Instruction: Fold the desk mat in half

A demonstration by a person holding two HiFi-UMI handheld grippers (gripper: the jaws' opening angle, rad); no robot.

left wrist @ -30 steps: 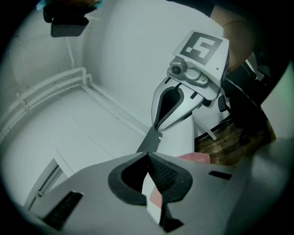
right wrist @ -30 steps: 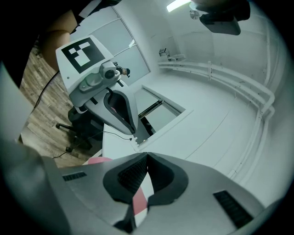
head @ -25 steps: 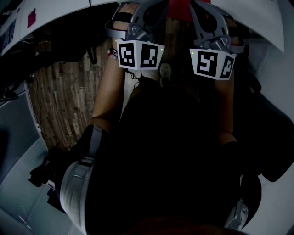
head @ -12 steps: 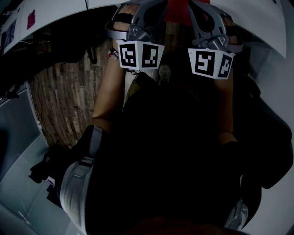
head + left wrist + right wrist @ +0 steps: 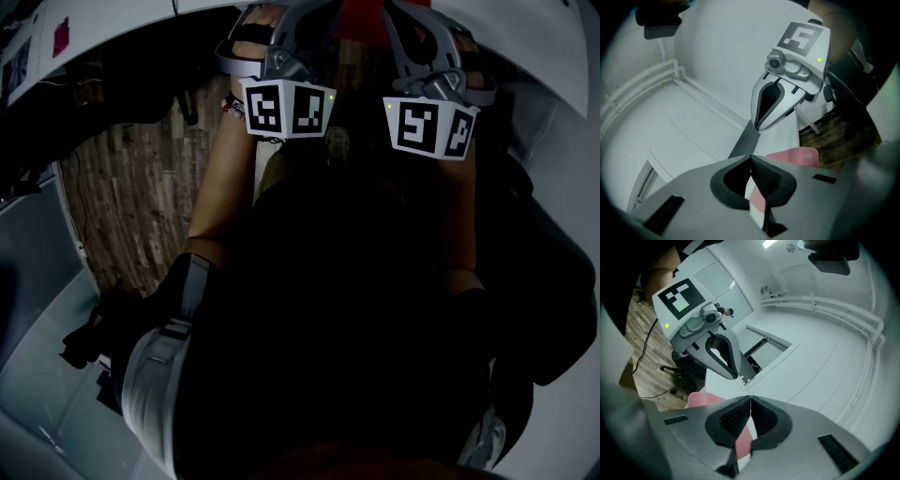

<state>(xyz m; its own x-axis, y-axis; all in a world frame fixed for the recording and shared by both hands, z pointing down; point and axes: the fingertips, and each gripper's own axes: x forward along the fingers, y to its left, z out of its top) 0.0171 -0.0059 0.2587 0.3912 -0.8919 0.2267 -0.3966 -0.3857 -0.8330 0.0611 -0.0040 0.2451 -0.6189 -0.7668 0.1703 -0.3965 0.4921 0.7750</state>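
A: How is the desk mat (image 5: 799,157) held?

B: A thin edge of it is clamped in the closed jaws of the left gripper (image 5: 751,160). Another stretch is pinched in the same way by the right gripper (image 5: 750,400). The rest is seen, pink, just beyond the jaws at the edge of the white table (image 5: 689,126).

A: What could be spoiled from here?

B: A skewed fold is likely if the two corners are carried unevenly. Very little edge is gripped, so the mat could be tugged free.
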